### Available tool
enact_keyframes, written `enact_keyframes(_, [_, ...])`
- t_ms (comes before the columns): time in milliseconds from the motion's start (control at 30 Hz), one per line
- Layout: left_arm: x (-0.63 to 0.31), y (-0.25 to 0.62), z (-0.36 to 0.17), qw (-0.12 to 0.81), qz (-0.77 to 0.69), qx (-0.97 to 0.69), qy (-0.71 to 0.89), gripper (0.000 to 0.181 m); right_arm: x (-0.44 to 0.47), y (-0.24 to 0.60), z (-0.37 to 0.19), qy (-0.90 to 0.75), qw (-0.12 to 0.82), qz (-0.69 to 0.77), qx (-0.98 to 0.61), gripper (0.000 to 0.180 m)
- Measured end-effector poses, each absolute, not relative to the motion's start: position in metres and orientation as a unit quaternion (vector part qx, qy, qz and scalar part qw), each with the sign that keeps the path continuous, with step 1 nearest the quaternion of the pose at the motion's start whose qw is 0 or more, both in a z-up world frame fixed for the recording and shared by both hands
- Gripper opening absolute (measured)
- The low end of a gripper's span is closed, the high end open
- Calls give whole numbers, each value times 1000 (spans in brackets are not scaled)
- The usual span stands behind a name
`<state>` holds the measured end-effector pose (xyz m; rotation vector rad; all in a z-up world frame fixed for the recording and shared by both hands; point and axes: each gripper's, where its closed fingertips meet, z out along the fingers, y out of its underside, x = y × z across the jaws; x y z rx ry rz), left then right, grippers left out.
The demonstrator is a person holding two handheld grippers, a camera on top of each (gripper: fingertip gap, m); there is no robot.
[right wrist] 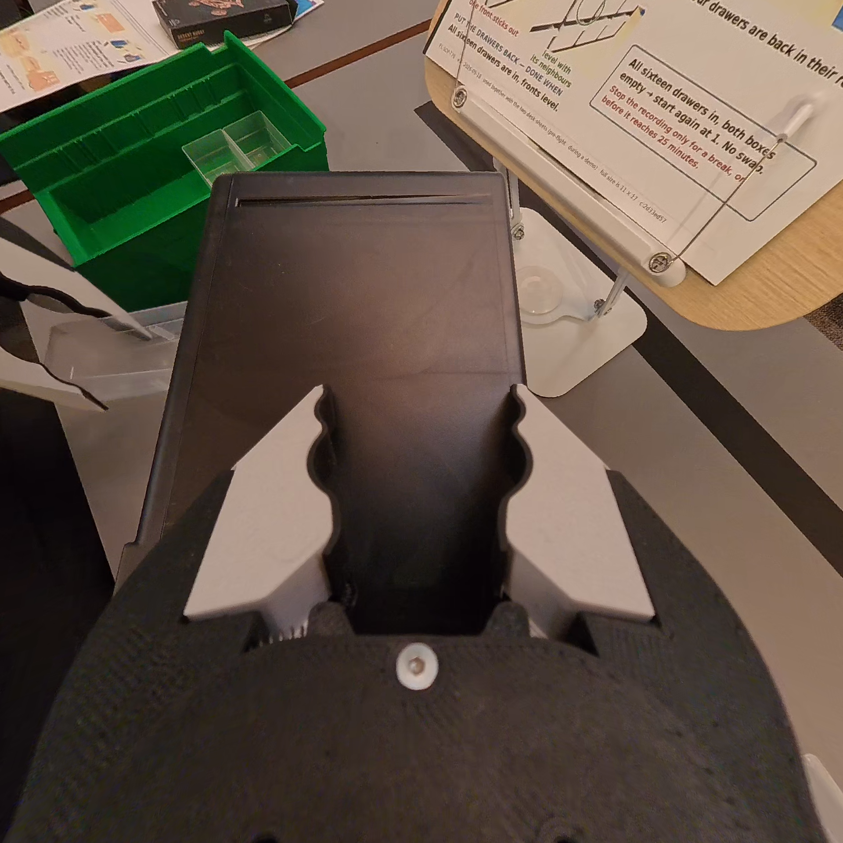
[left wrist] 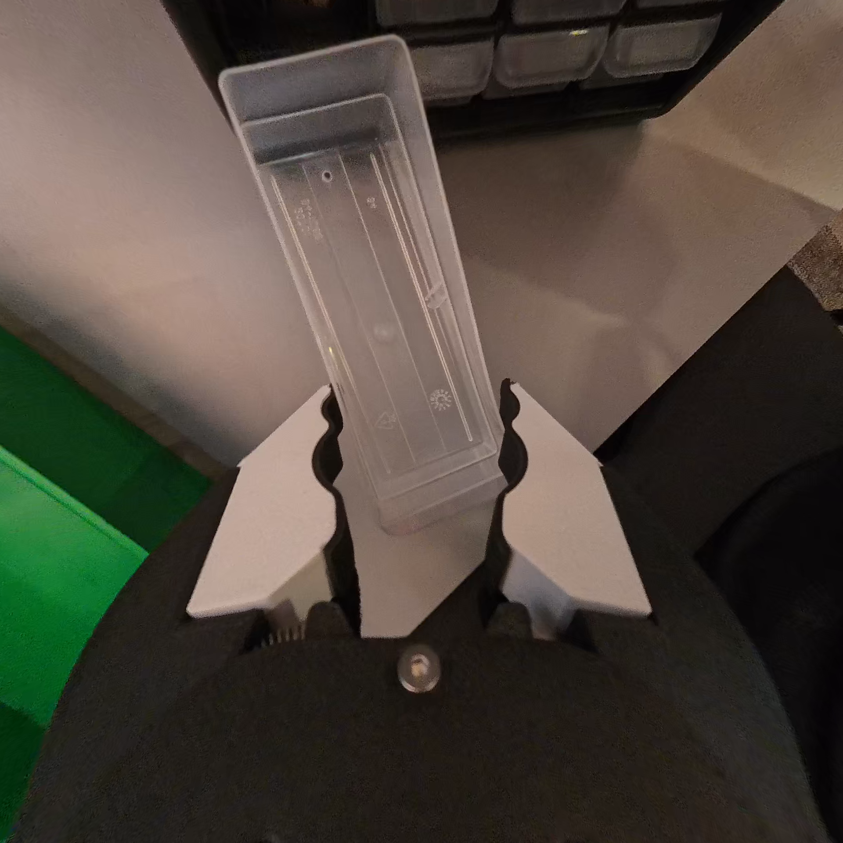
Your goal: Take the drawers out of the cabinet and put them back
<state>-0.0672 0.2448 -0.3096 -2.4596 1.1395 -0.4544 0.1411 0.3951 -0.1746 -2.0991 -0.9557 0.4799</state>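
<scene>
1. Clear plastic drawer (left wrist: pixel 365 283) is in my left gripper (left wrist: pixel 417 401); the fingers are clamped on its near end, one on each side wall. It's open side up, tilted a bit, and its far end points at the cabinet (left wrist: pixel 524 64).
2. Cabinet: black frame w/ rows of clear drawer fronts, at the top of the left wrist view. The held drawer's far end is near its lower left corner; can't tell if it touches.
3. My right gripper (right wrist: pixel 417 397) sits over the cabinet's flat black top. Fingers are apart w/ nothing between them. Can't tell if it presses on the top.
4. Green bin (right wrist: pixel 150 150) stands behind the cabinet to the left, w/ two clear drawers (right wrist: pixel 237 146) side by side inside.
5. In the right wrist view, my left gripper w/ its drawer shows at the left edge, beside the cabinet.
6. Sign (right wrist: pixel 638 114) on a wooden board w/ white stand is right of the cabinet. Papers (right wrist: pixel 68 45) and a dark box (right wrist: pixel 223 18) lie beyond the bin.
7. All of it's on a grey table (left wrist: pixel 593 251).
</scene>
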Motion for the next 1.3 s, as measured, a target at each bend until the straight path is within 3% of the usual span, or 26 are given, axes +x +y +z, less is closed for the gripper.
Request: enact_keyframes(1300, [-47,295,-286,191,-210,-853,438,66,141,395,-175,-374,383,188,-823,76])
